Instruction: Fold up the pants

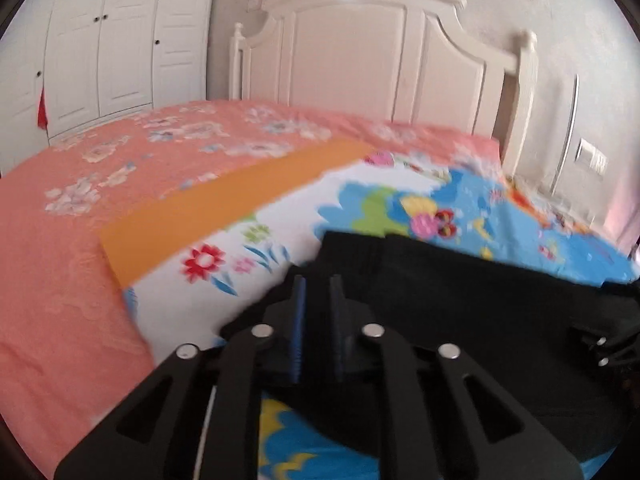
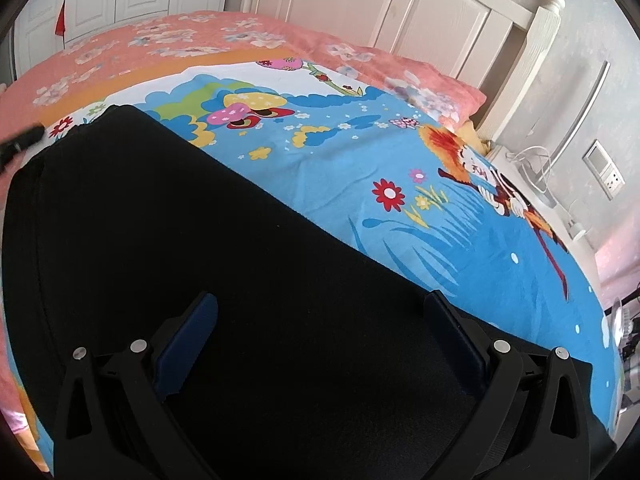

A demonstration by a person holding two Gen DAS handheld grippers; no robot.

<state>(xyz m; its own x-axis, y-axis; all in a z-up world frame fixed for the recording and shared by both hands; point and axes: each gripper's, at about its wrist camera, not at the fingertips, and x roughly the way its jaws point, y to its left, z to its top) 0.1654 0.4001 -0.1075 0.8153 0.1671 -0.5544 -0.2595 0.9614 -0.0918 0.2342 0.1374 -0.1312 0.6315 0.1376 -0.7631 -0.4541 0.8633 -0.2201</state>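
Black pants [image 2: 168,240] lie flat on the cartoon sheet [image 2: 460,240] that covers the bed [image 1: 80,208], spread smooth, probably so an edge can be lifted and doubled over cleanly. Near the sheet's orange band [image 1: 224,200], the left claw [image 1: 318,284] is nearly clenched at the pants' corner; blur and dark cloth hide whether fabric is truly pinched, though the narrow gap suggests a grip on the hem. Toward the sheet's near side, the right claw [image 2: 322,300] hangs released, jaws wide, with the pants directly under and between its fingers, apparently ready to pin or take hold.
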